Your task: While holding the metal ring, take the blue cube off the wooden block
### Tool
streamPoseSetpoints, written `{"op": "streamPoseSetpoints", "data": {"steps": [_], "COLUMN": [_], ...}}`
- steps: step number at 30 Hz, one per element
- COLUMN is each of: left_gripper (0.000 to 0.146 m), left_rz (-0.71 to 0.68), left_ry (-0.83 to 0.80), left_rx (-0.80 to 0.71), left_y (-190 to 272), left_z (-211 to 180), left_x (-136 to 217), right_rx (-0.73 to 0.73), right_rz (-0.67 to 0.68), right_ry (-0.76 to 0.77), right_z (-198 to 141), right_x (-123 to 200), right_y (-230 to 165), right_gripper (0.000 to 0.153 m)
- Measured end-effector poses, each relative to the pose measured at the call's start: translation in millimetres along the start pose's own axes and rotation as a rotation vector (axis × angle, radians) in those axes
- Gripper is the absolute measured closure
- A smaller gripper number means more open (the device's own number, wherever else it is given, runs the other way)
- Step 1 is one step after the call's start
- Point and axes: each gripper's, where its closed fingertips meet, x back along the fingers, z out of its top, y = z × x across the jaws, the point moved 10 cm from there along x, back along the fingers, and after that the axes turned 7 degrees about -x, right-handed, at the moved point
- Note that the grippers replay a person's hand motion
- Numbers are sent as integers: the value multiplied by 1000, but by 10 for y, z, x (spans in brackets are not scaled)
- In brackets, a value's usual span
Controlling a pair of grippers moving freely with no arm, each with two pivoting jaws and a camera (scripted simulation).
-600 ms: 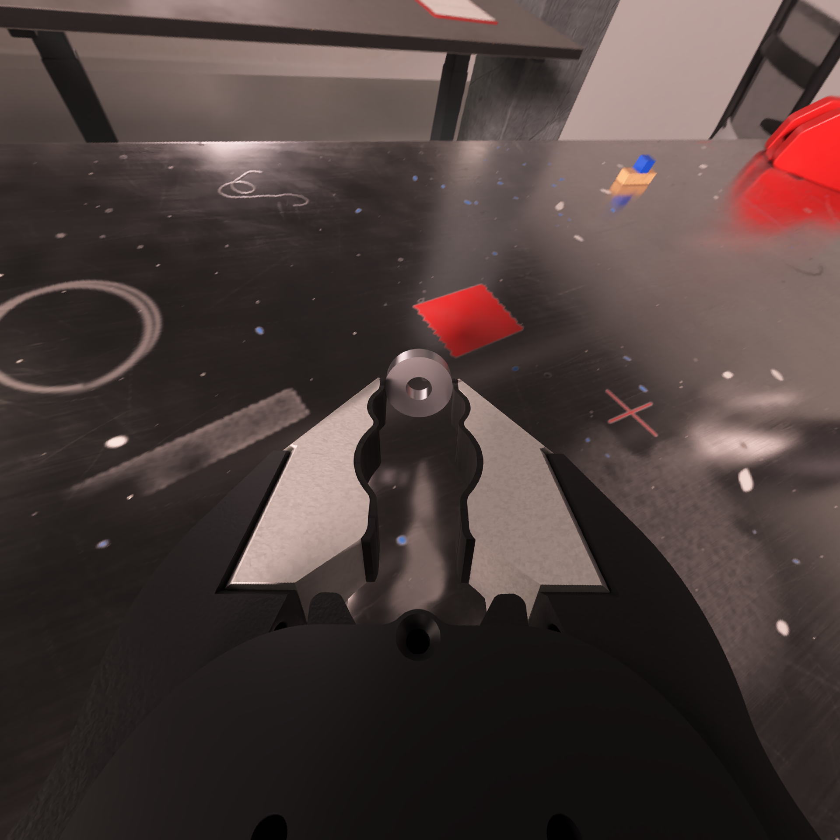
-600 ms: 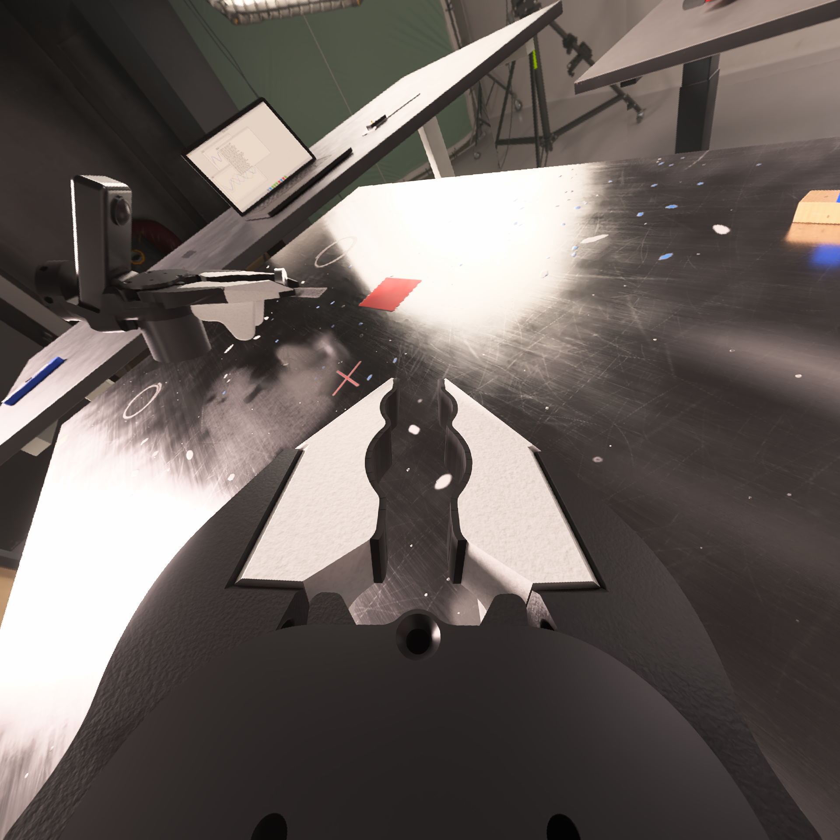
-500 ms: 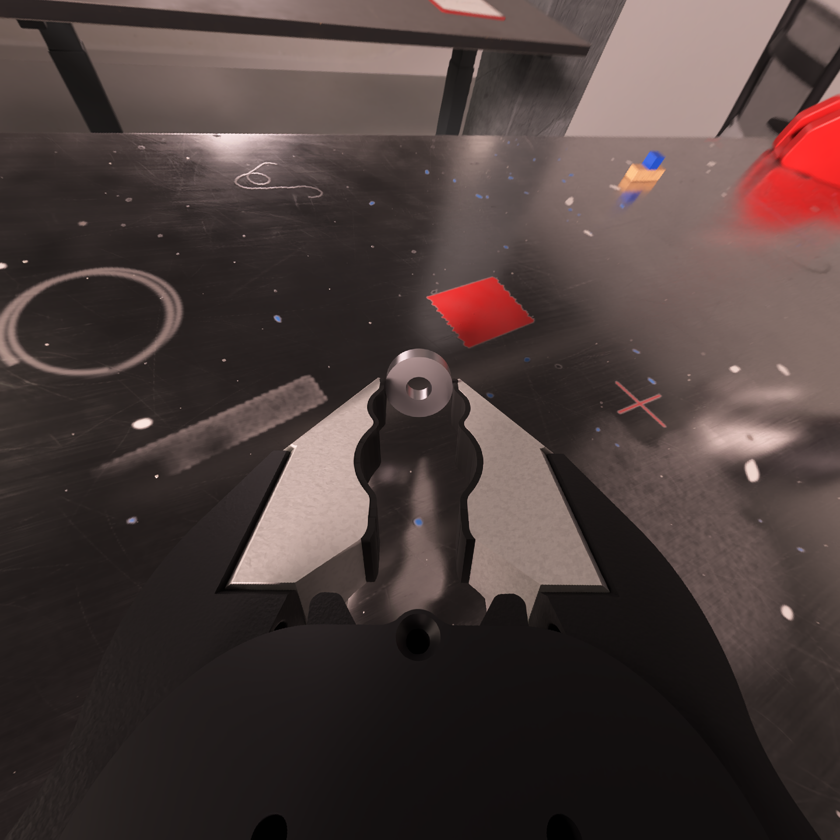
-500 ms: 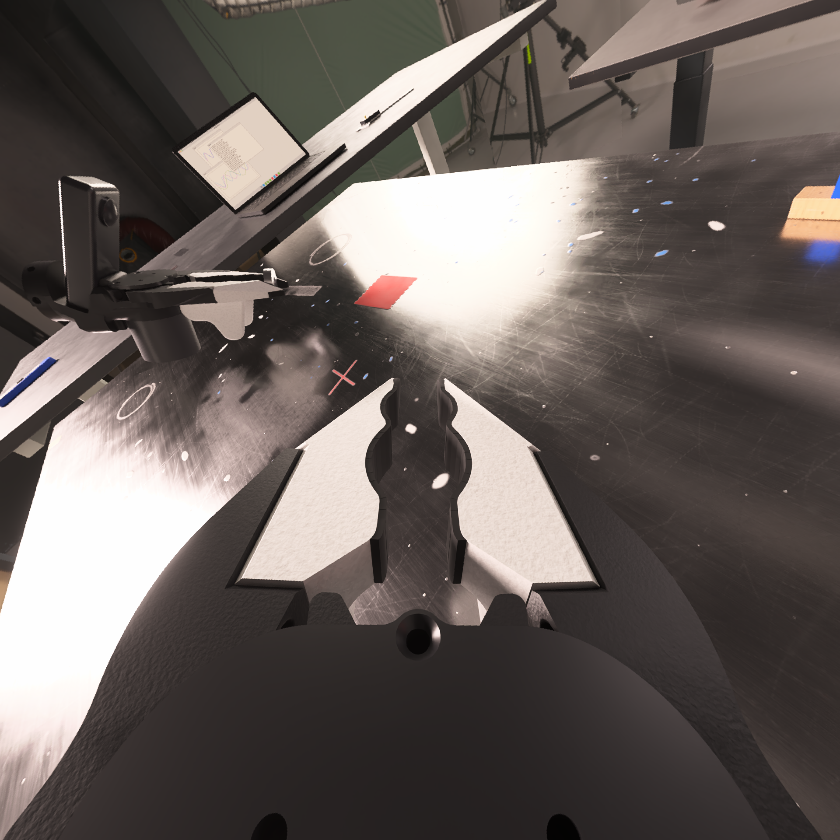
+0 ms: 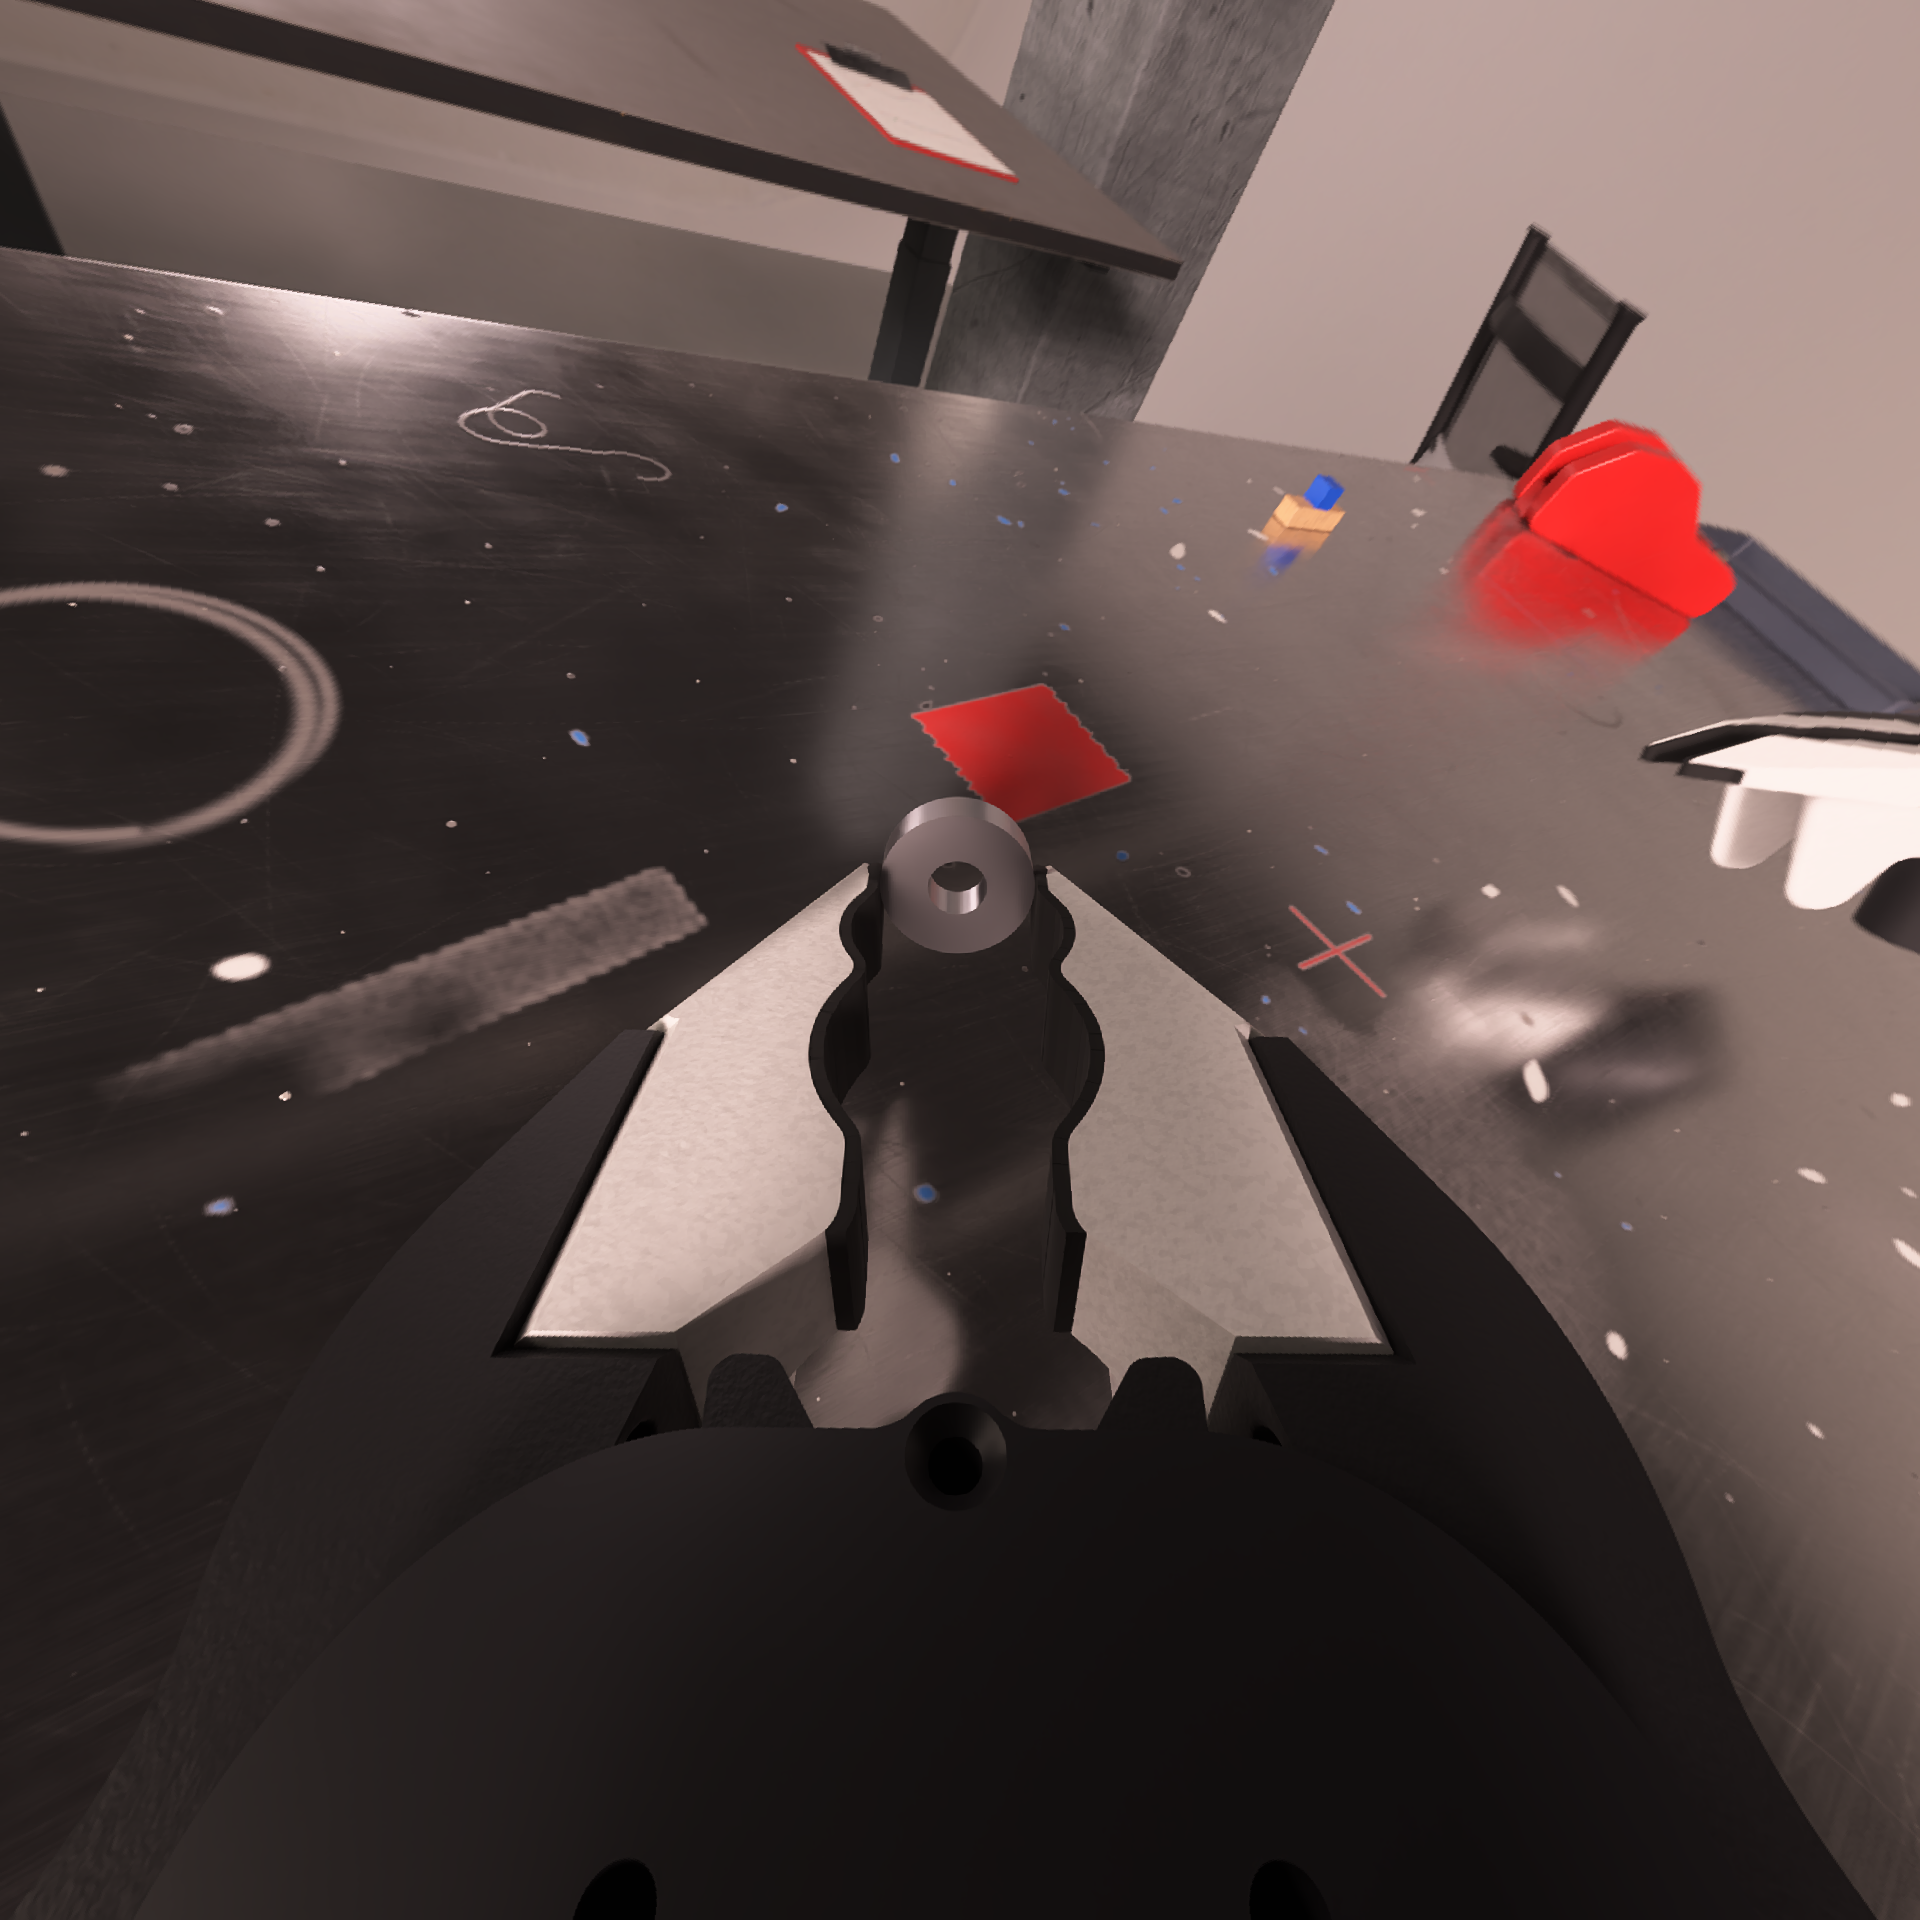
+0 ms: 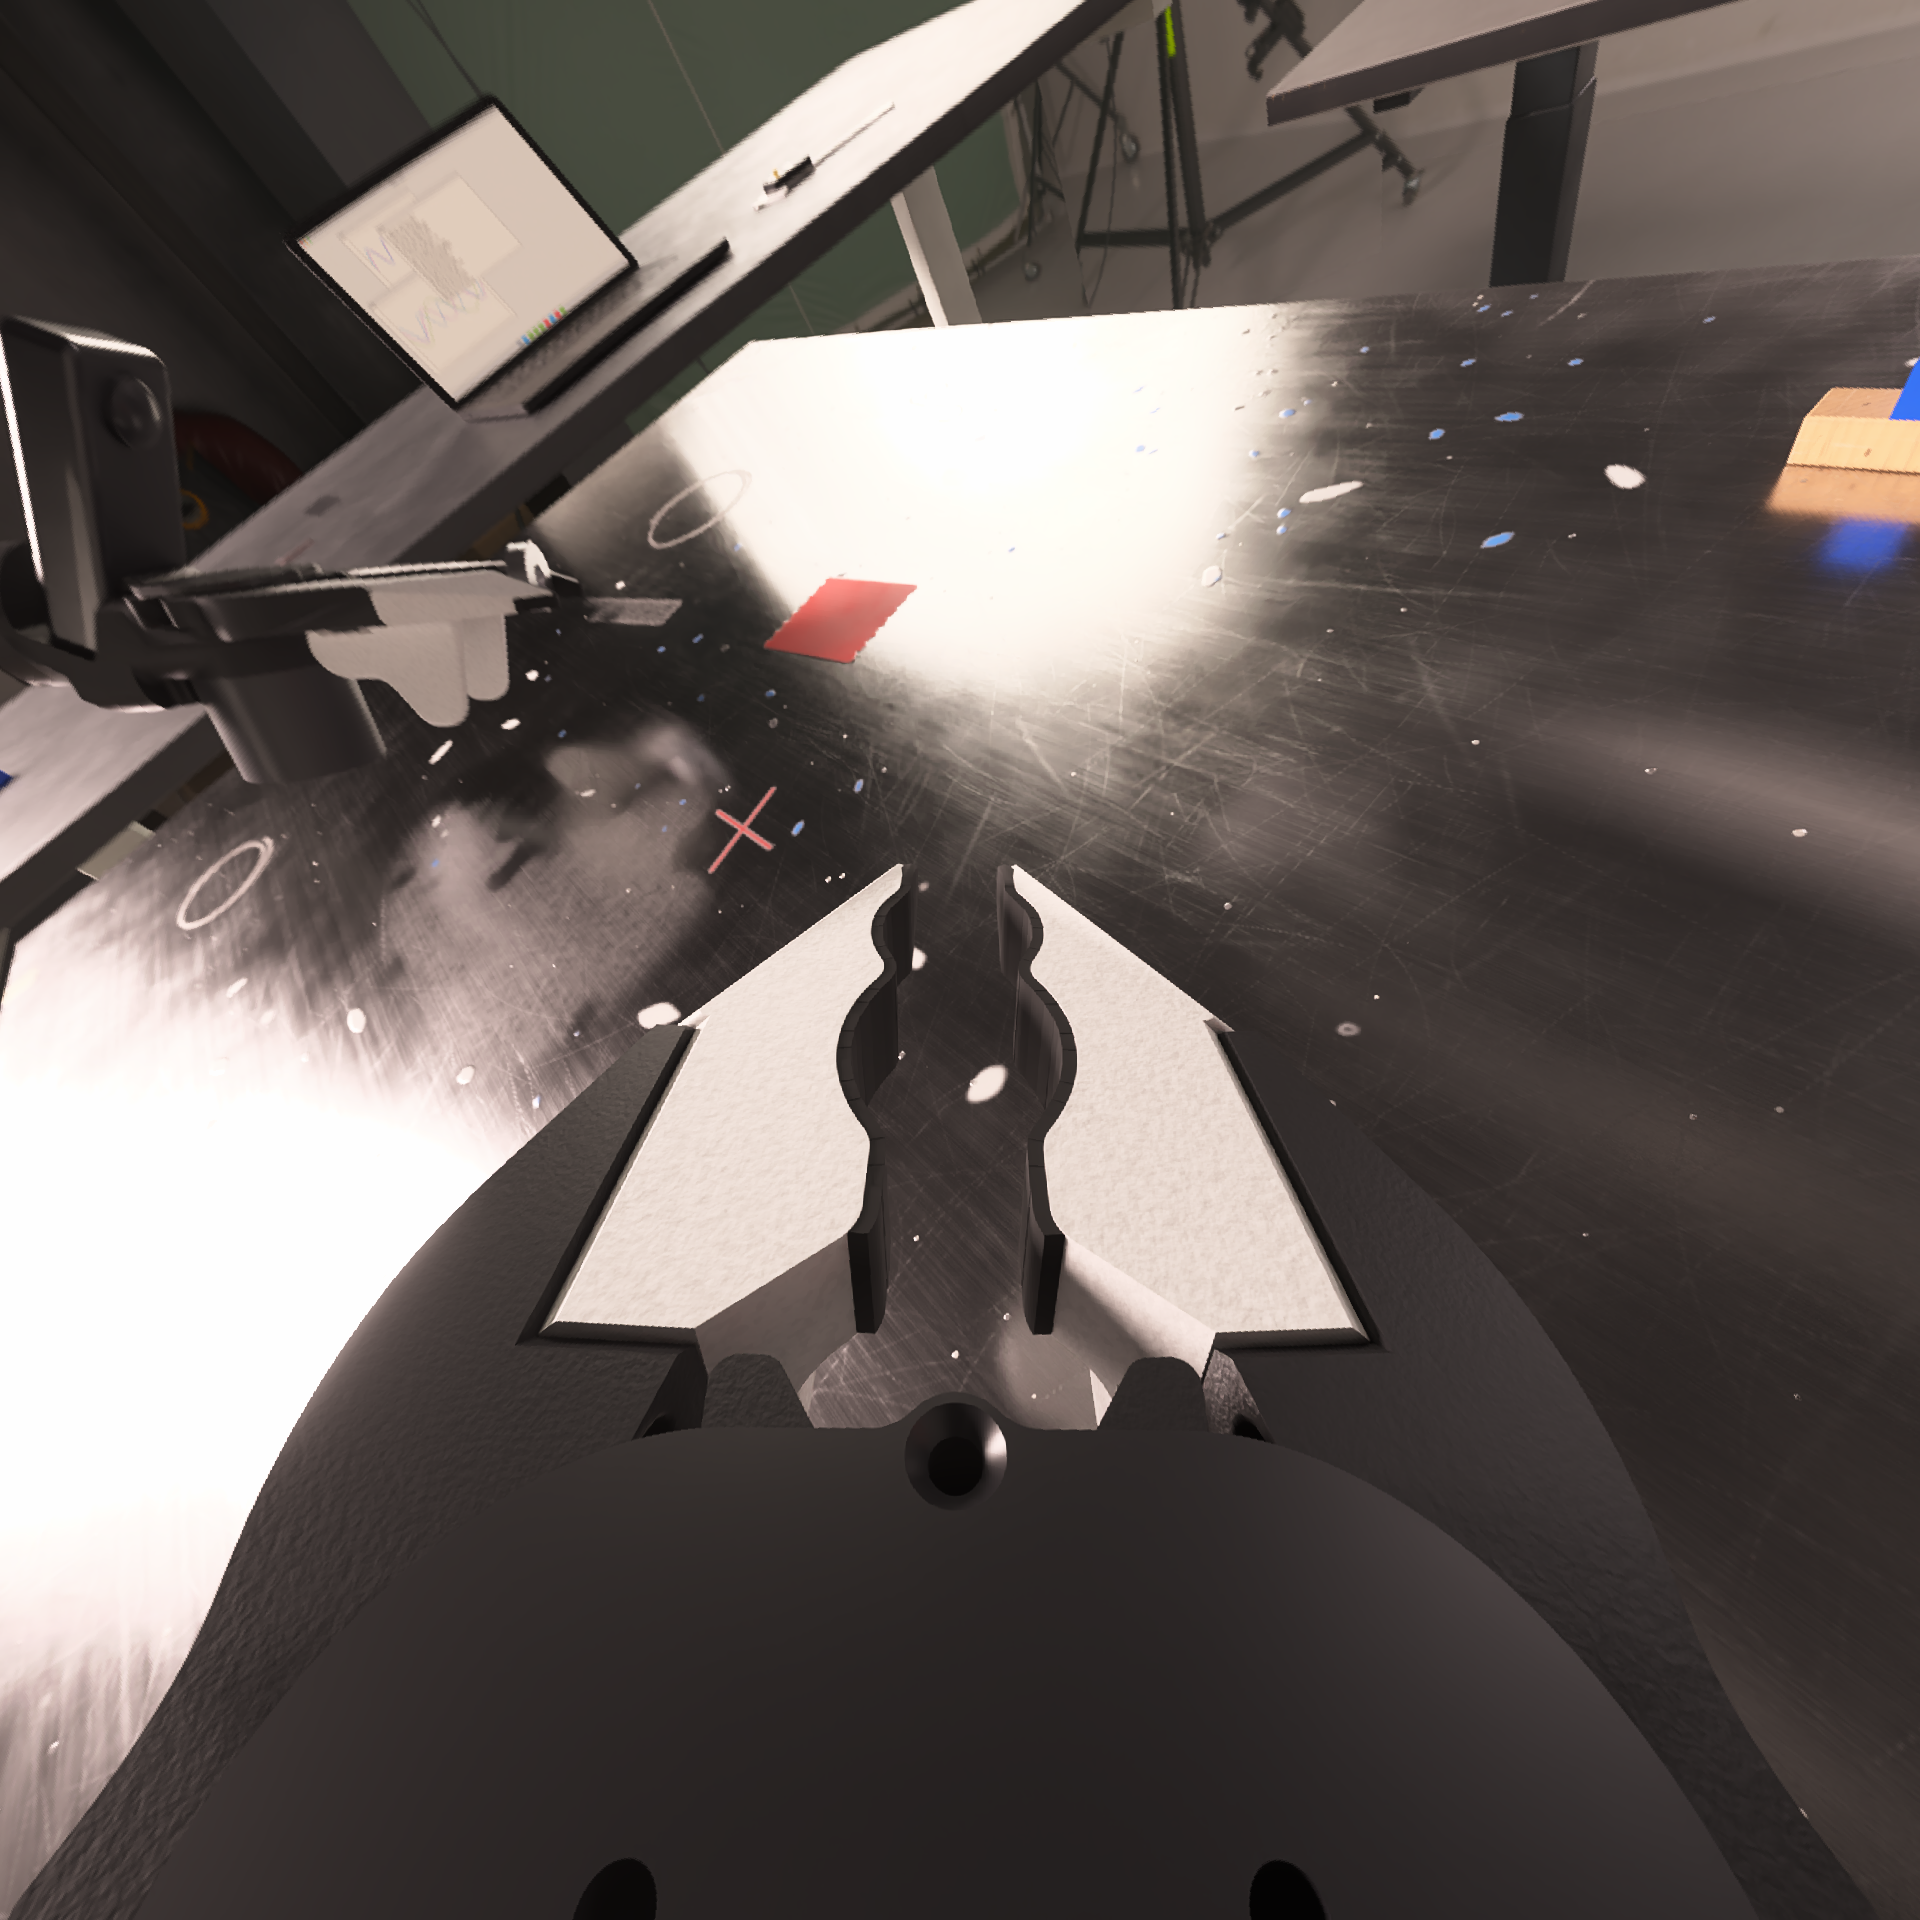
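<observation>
Overhead, glare washes scratched dark table (image 6: pixel 1351 831); laptop (image 6: pixel 457 249) on neighbouring desk (image 6: pixel 831 135).

Black gripper (image 5: pixel 956 894) bodies — white scalloped jaws

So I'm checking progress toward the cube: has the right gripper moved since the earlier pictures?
Yes. In its own view the wooden block sits slightly further in from the right edge, so the right gripper has turned a little toward it.

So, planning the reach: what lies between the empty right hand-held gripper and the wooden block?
Only bare, scratched dark tabletop, seen in the right wrist view, up to the light wooden block.
</observation>
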Motion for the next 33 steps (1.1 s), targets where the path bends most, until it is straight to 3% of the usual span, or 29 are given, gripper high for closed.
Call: {"op": "streamPoseSetpoints", "data": {"steps": [9, 21, 26, 33], "left_gripper": [118, 118, 118, 118], "left_rz": [-112, -199, -209, -206], "left_ry": [111, 150, 154, 150], "left_rx": [150, 180, 187, 184], "left_y": [-140, -168, -174, -171], "left_z": [-9, -12, -13, -12], "left_x": [105, 150, 152, 147], "right_rx": [88, 149, 255, 541], "right_rz": [-117, -211, -160, -134], "right_ry": [-49, -101, -152, -269], "right_z": [-28, -17, 380, 1204], "right_x": [-79, -103, 53, 243], "right_y": [-79, -150, -284, -314], "right_gripper": [137, 128, 128, 127]}}
